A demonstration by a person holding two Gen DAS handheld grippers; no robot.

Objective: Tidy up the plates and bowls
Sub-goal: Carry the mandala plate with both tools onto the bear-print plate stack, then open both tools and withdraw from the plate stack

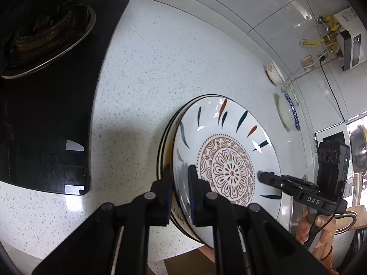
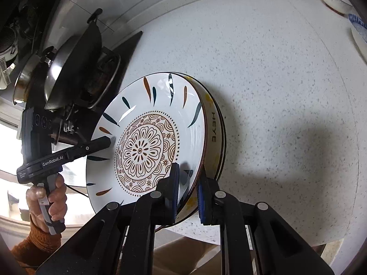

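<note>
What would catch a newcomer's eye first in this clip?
The patterned plate at centre, topping a stack on the speckled counter, with the left gripper and right gripper each clamped on opposite rims. Next, the black stove to one side with a wok on it, and two bowls near the tiled wall.

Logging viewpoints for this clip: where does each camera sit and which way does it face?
Left wrist: on the left gripper, looking across the white mandala-patterned plate at the right gripper and its hand.
Right wrist: on the right gripper, looking across the plate towards the black stove, left gripper and hand.
Shared: plate stack, speckled countertop.
</note>
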